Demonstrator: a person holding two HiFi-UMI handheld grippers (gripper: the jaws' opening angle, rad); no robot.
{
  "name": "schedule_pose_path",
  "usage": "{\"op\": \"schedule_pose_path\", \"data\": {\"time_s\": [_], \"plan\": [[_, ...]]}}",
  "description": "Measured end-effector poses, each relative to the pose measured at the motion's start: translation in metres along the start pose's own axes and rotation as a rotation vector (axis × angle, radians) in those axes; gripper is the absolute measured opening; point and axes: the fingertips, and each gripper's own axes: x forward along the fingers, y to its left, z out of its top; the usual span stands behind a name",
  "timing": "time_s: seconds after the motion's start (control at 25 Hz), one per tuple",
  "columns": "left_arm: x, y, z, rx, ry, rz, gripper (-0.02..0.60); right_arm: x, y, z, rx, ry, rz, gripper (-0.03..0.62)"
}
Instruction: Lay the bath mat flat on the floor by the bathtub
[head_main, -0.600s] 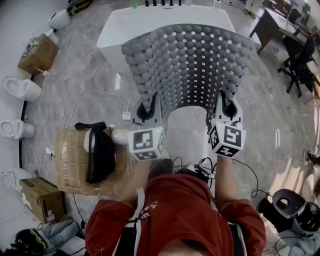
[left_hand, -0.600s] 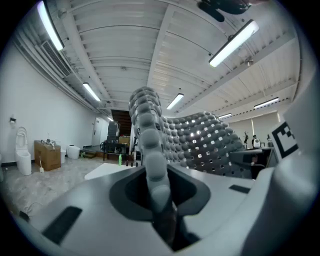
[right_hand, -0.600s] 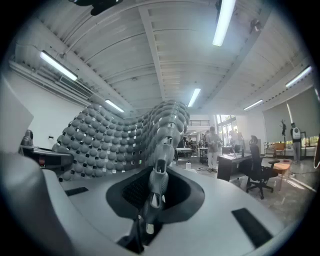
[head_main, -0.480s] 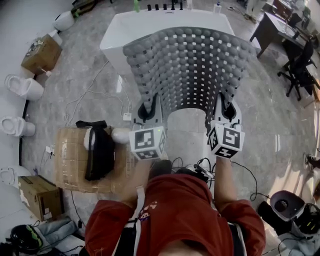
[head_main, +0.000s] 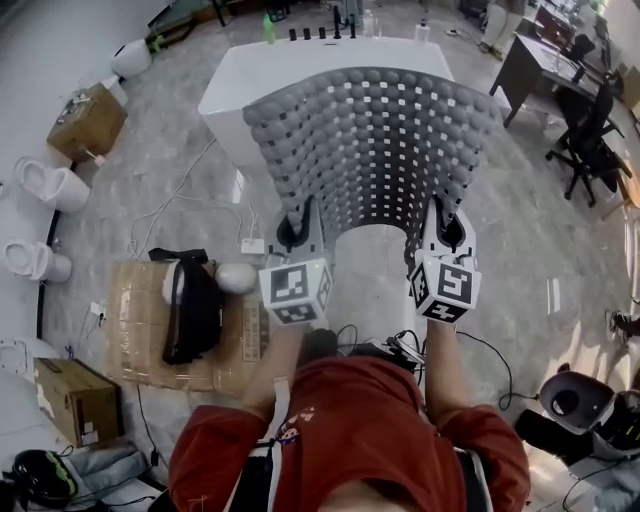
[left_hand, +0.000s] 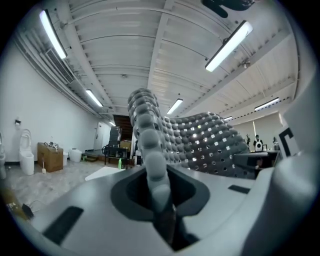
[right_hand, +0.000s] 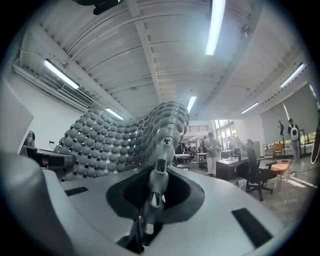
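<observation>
The grey rubber bath mat, bobbled and pierced with square holes, was off the floor and held by its near edge. The left hand-held gripper was clamped on one near corner and the right hand-held gripper on the other. In the left gripper view the jaws pinched a row of bobbles, and in the right gripper view the jaws bit the mat's rim just as tightly. From both grips the mat rose and bowed away ahead of the hand-held grippers, and its near edge arched up between them. The white bathtub stood beyond the mat, partly hidden by it, with the grey marbled floor below and to either side. The step in hand was probably carrying the mat to its spot, so laying had not yet begun. To do it well, both grips should stay firm. The two hand-held grippers should draw apart enough to take the arch out of the near edge, and stay level with each other. The far edge should probably meet the floor first, just short of the tub, with the rest rolled down toward the person. A white cable trailed on the floor left of the left hand-held gripper, and the mat would likely lie uneven if it landed on it.
</observation>
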Motion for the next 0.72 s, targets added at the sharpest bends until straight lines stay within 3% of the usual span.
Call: {"op": "schedule_pose_path", "data": {"time_s": [0.44, 0.72], "plan": [[0.021, -0.066, 0.006, -0.024, 0.015, 0.012, 0.060, -0.002, -0.065, 0.003, 0.013, 0.022, 0.002, 0.054], [0.024, -0.070, -0.011, -0.021, 0.016, 0.021, 0.060, 0.001, -0.071, -0.018, 0.023, 0.025, 0.009, 0.054]]}}
